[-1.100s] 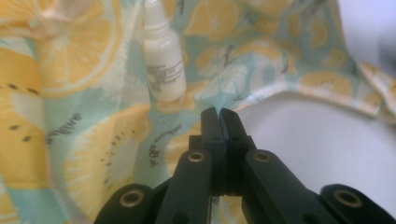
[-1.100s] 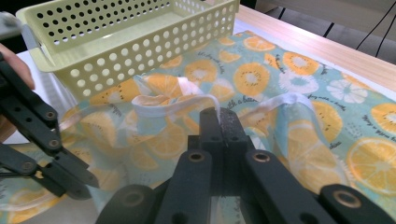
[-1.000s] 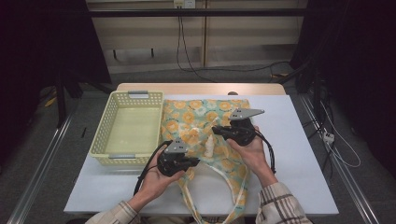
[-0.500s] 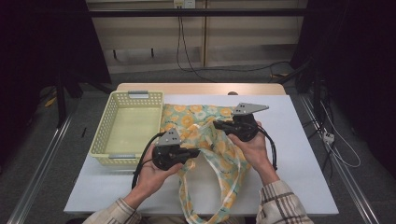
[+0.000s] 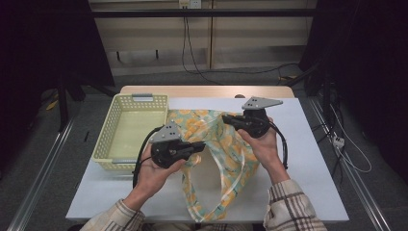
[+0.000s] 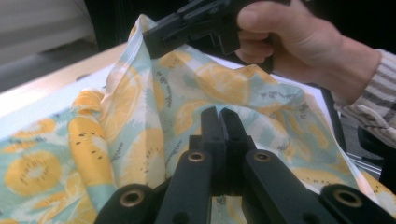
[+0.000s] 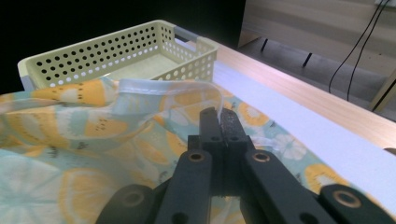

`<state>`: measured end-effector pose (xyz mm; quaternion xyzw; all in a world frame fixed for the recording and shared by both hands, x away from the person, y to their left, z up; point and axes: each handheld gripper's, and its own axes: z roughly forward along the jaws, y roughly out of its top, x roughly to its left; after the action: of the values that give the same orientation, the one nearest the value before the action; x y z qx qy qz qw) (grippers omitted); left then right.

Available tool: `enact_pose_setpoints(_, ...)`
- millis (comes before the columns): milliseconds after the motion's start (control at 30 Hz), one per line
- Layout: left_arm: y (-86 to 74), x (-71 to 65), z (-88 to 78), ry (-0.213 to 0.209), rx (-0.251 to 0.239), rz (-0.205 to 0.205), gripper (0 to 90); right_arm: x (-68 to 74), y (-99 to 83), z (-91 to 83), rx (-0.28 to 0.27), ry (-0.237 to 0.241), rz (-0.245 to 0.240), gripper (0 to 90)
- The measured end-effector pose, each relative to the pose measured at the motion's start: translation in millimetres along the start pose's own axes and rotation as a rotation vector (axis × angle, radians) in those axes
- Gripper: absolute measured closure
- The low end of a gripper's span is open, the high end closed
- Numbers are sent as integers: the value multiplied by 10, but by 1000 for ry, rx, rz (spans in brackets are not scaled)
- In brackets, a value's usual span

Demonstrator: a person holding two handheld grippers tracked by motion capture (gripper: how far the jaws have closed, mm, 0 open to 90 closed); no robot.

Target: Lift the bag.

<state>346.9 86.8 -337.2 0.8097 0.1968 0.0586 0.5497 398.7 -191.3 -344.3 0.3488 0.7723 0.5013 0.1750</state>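
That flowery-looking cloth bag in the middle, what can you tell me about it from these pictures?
The bag is thin, soft fabric printed with orange citrus slices on pale teal and white. It lies crumpled on the white table, right beside the yellow perforated basket, with its long looped handles trailing toward the person. Both grippers are shut on it: the left gripper pinches a fold near its middle, and the right gripper lifts its hemmed edge, so the cloth rises in a ridge between them.

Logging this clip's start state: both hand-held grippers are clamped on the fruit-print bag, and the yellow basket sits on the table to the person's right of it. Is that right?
Not quite. The yellow basket sits to the person's left of the fruit-print bag, as the high view shows. Both the left hand-held gripper and right hand-held gripper are indeed clamped on it.
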Motion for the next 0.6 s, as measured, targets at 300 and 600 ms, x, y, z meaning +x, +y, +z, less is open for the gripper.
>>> enact_pose_setpoints(300,314,-52,-123,-4,-67,37,900,-82,287,-112,-36,-31,-20,900)
enact_pose_setpoints(600,587,-132,-198,-17,-135,64,900,-176,574,-202,-68,-60,-34,900)
